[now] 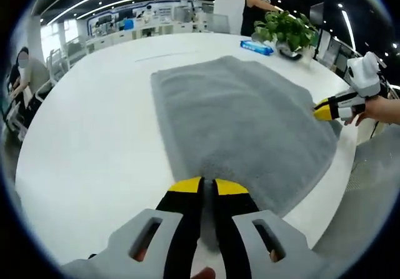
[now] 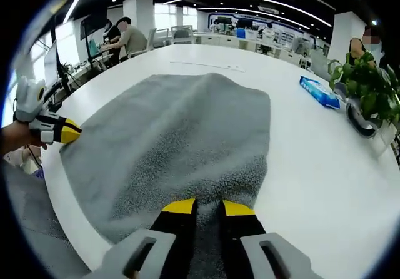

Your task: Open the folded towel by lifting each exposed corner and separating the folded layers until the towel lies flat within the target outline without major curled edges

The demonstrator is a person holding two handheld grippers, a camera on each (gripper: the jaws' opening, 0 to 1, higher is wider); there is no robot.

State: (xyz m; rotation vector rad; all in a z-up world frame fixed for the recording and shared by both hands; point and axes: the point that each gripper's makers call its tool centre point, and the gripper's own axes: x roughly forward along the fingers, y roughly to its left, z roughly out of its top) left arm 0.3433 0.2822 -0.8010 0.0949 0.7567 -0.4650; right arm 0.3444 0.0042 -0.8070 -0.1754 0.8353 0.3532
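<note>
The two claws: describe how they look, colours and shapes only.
Both match. The left claw has two black jaws capped with yellow tips, rising from pale grey moulded shoulders with slot-shaped cut-outs. The right claw is built the same; seen from the left gripper view, it also carries a white body behind its yellow and black tips.

We log white round table [image 1: 94, 135], bare surface glossy. Blue flat packet [image 2: 319, 91] on table, near potted green plant [image 1: 287, 29] at far edge. Dark curved object [image 2: 358, 121] beside plant, identity unclear. We note seated person [image 2: 128, 40] at desks beyond; ceiling light strips [image 2: 250, 0] overhead.
</note>
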